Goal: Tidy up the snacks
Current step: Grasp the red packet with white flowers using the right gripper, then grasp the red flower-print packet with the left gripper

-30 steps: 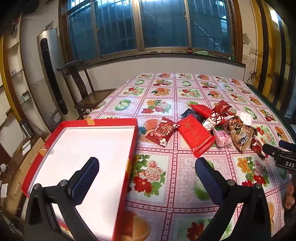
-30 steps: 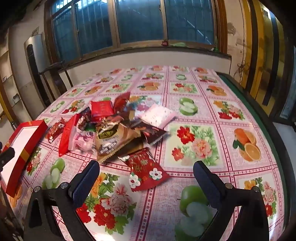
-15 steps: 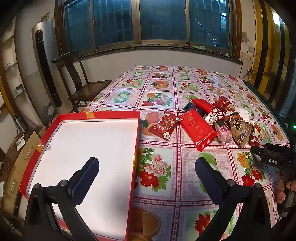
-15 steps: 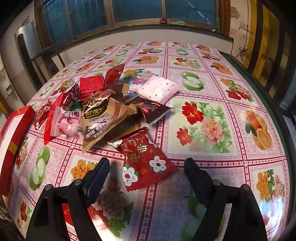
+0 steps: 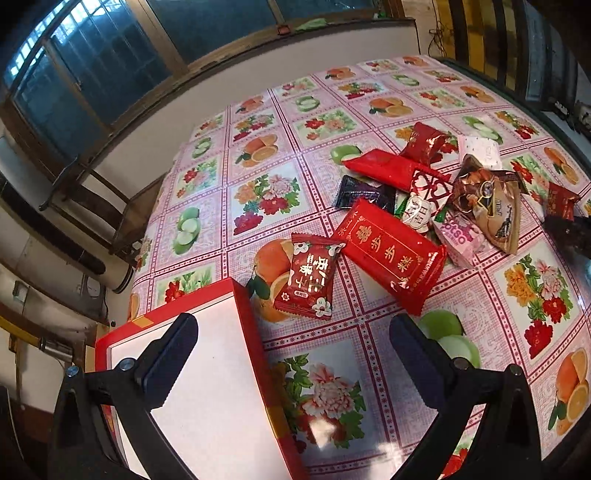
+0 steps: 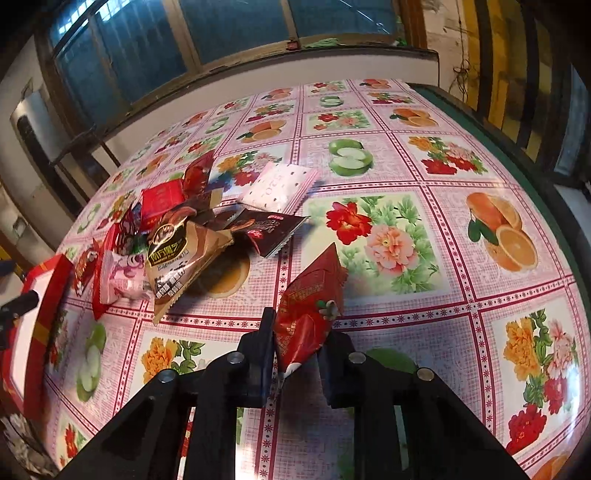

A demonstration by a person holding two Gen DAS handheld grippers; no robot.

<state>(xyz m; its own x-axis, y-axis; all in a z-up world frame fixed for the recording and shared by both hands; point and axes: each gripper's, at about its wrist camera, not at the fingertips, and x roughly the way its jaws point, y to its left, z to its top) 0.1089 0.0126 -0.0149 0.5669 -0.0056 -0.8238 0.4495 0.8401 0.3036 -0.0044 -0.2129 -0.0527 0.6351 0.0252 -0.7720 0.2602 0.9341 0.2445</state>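
Early stage — red box (image 5: 207, 387) bare, snack pile (image 6: 173, 236) unsorted; right gripper (image 6: 295, 354) just closed on red packet (image 6: 310, 306) (left gripper (image 5: 291, 350) wide open, holding nothing).

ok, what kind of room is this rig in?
Most likely a lived-in home, a dining or sitting room. A table under a floral and fruit oilcloth stands by a wood-framed window, with a dark wooden chair alongside it.

Dim warm indoor light, blue-tinted windows (image 5: 110, 70) giving little daylight, glare patches on glossy tablecloth (image 6: 436, 192) near its far edge, soft shadows under snack packets (image 6: 184, 254), strong fisheye bending at frame edges, dark vignetted corners, slight motion blur.
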